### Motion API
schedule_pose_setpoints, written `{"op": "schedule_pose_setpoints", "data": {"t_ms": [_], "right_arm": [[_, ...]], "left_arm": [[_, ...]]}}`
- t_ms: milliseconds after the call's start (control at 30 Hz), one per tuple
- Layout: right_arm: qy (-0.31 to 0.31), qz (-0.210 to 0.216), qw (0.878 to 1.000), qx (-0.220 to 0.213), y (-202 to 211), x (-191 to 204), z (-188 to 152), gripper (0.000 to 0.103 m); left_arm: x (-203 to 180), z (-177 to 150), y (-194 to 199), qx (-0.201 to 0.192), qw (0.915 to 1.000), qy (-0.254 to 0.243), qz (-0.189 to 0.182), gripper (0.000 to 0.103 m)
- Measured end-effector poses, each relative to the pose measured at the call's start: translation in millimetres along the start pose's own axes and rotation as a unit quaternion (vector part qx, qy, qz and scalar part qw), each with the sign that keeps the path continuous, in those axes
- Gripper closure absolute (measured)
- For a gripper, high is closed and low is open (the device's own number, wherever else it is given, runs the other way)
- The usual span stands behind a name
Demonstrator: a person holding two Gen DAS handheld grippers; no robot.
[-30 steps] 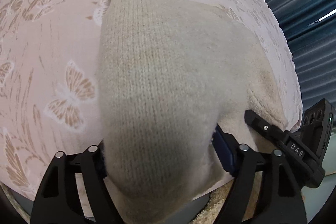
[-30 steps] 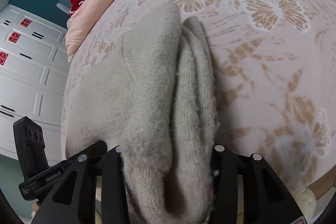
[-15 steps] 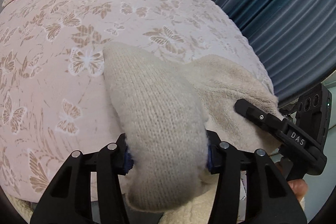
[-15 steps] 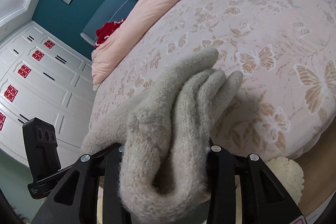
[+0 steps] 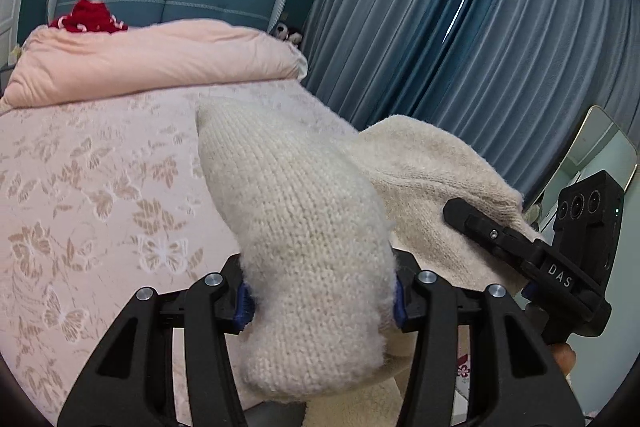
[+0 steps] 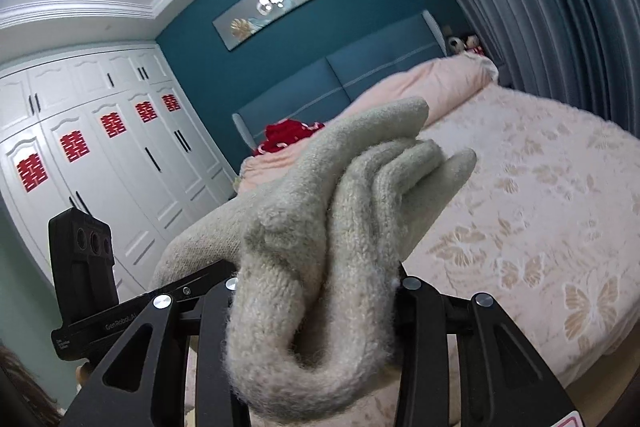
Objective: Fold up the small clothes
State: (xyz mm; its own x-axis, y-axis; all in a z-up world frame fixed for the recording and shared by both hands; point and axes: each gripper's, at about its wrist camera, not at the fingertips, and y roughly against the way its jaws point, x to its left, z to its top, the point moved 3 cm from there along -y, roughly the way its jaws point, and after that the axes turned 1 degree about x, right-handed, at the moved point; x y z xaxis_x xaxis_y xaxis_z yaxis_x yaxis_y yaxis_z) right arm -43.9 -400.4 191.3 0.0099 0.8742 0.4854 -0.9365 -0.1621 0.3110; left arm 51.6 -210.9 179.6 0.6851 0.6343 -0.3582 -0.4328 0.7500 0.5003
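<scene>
Both grippers, left (image 5: 320,301) and right (image 6: 316,291), point slightly downward, fingers clamped on the cream knit garment (image 5: 304,227)

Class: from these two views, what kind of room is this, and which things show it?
A bedroom, most likely: a bed with a butterfly-patterned cover, a padded blue headboard, and white built-in wardrobes along the wall.

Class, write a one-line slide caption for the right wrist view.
Right claw grips a bunched beige knit garment above the pink butterfly bedspread.
</scene>
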Motion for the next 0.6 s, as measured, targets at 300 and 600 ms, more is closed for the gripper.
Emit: {"op": "schedule_pose_setpoints", "data": {"t_ms": [300,600], "right_arm": [[0.119,0.071,0.986,-0.09,3.8,132.6,34.0,0.066],[0.127,0.129,0.981,-0.065,-65.4,194.4,13.3,0.064]], "left_arm": [[24.9,52.4,120.3,-0.159,0.9858,-0.052,0.012,0.054],[91.8,64.2,189.6,-0.239,0.9664,-0.071,0.063,0.05]]}}
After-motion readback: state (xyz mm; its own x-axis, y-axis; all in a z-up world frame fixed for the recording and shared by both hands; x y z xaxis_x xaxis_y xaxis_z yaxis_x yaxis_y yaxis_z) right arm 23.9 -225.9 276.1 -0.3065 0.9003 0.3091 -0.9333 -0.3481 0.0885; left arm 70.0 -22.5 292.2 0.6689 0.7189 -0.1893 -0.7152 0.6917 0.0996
